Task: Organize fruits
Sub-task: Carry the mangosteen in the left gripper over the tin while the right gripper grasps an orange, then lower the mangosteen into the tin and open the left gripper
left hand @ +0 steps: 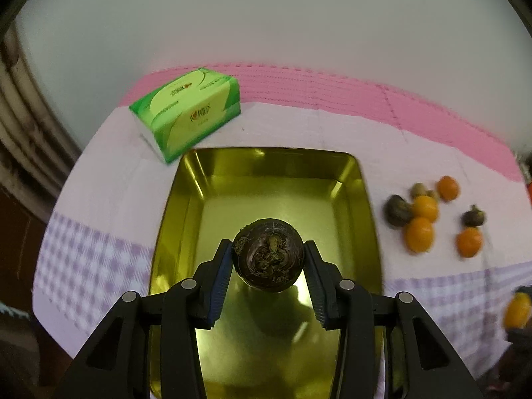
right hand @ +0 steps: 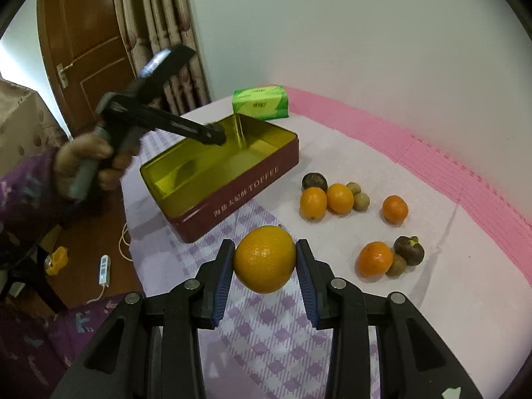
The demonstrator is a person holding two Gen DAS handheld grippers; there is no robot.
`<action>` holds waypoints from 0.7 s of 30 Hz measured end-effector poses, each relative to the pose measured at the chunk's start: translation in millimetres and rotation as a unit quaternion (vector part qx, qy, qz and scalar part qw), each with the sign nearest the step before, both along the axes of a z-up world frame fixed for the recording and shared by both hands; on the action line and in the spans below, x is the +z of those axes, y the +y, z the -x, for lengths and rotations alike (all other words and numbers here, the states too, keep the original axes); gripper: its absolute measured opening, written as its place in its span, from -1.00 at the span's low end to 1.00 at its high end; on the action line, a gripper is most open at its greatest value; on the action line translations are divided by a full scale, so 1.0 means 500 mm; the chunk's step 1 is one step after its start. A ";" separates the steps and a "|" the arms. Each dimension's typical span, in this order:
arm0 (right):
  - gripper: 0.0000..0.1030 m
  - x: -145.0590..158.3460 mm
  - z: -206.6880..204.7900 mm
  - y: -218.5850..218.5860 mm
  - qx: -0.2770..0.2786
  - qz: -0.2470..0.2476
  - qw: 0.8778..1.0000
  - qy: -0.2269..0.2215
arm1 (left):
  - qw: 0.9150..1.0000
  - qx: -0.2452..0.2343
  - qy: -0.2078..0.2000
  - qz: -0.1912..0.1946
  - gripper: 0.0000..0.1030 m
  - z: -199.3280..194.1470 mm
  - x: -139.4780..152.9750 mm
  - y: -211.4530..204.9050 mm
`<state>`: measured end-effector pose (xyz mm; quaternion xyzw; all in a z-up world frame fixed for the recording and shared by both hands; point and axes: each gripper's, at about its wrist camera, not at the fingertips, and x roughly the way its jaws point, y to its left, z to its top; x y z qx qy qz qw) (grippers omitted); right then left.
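My left gripper point(left hand: 268, 259) is shut on a dark brown mangosteen point(left hand: 268, 254) and holds it above the open gold-lined tin point(left hand: 186, 219). In the right wrist view the tin point(right hand: 246, 186) is dark red outside, and the left gripper point(right hand: 212, 134) hovers over its far left part. My right gripper point(right hand: 264, 261) is shut on an orange point(right hand: 264, 259), held above the checked cloth in front of the tin. Several oranges point(right hand: 339, 198), mangosteens point(right hand: 314, 182) and small brown fruits point(right hand: 360, 201) lie on the cloth to the right of the tin; they also show in the left wrist view point(left hand: 419, 234).
A green tissue pack point(left hand: 189, 113) point(right hand: 261, 103) lies behind the tin. A pink mat point(right hand: 465, 179) borders the table along the wall. A door point(right hand: 79, 43), curtain and a power strip point(right hand: 104, 268) on the floor are at the left.
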<state>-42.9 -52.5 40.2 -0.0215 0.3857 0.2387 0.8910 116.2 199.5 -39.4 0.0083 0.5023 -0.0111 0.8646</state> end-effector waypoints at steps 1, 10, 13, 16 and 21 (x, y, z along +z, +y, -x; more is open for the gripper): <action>-0.34 0.004 0.002 0.000 -0.001 0.001 1.000 -0.001 | 1.000 -0.001 0.003 -0.006 -0.16 -0.012 -0.008 0.002; -0.34 -0.004 0.003 0.004 -0.008 -0.003 1.000 0.004 | 0.999 0.010 0.022 -0.025 -0.16 -0.092 -0.062 0.035; -0.34 -0.007 0.000 0.006 -0.011 -0.006 1.000 0.009 | 0.999 0.012 0.021 -0.023 -0.16 -0.106 -0.073 0.044; -0.34 -0.010 -0.002 0.007 -0.012 -0.007 1.000 0.012 | 0.999 0.012 0.023 -0.027 -0.15 -0.117 -0.082 0.047; -0.34 -0.016 -0.007 0.018 -0.013 -0.006 1.000 0.018 | 0.999 0.014 0.024 -0.030 -0.15 -0.133 -0.091 0.045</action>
